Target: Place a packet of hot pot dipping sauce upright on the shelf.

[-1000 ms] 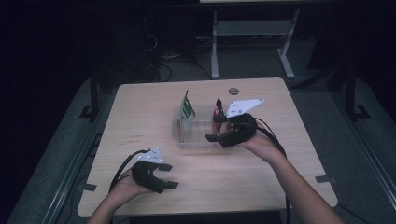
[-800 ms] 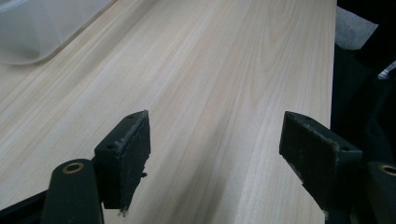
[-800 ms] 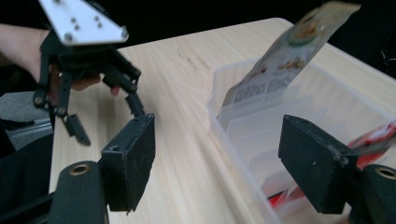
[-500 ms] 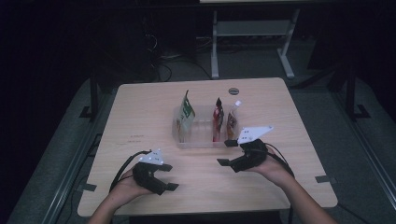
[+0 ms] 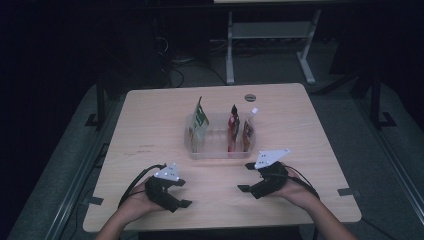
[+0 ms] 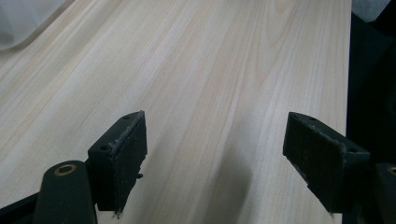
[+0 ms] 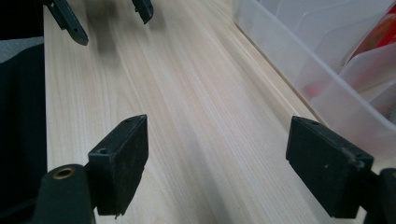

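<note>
A clear plastic bin (image 5: pixel 218 151) stands mid-table. In it stand a green pouch (image 5: pixel 199 120), a red pouch (image 5: pixel 233 126) and a white-capped pouch (image 5: pixel 249 127), all upright. My right gripper (image 5: pixel 246 177) rests low near the front edge, just short of the bin. Its jaws have just been opening, and its own view shows it (image 7: pixel 217 161) open with only bare wood between them. The bin's wall (image 7: pixel 299 60) runs along the right there. My left gripper (image 5: pixel 183 193) lies at the front left, also just widened. Up close it (image 6: pixel 215 156) is open and empty.
The wooden table (image 5: pixel 150 125) has bare room left and right of the bin. A round grey grommet (image 5: pixel 250 97) sits near the far edge. Tape tabs (image 5: pixel 346 191) mark the table's sides. A white frame (image 5: pixel 270 35) stands on the floor beyond.
My right gripper has drawn back from the bin's right end and sunk to the table near the front edge. The white-capped pouch now shows in the bin. The left hand has stayed put.
</note>
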Tool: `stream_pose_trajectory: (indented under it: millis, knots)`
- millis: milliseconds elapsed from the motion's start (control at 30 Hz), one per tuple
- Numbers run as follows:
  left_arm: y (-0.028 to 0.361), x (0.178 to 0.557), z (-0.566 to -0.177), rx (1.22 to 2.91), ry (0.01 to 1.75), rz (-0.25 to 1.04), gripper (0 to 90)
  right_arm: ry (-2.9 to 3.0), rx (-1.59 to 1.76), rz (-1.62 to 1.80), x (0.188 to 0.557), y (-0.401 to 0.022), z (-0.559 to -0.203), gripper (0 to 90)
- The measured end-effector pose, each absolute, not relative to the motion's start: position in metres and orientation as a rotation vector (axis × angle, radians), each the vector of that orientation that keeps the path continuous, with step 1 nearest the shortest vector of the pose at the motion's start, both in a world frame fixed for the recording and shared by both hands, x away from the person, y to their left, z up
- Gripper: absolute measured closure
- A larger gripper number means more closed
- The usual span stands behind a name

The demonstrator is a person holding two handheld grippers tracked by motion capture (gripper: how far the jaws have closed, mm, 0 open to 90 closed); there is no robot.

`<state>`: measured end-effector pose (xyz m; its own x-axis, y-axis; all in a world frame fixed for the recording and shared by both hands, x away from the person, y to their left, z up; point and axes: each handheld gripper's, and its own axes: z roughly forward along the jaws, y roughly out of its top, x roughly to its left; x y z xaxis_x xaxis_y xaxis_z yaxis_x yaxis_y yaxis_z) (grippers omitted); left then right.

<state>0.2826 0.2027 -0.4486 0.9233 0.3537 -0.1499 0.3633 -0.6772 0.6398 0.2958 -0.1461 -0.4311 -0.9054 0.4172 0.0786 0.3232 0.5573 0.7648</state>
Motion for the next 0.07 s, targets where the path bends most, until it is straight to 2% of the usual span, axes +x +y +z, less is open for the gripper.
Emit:
stream_pose_trajectory:
  millis: [67]
  knots:
    - [0.2016,0.2828,-0.449,2.368,0.505,-0.015,21.0,2.671,0.631,1.271,0.2966,-0.1464,-0.4327,19.1]
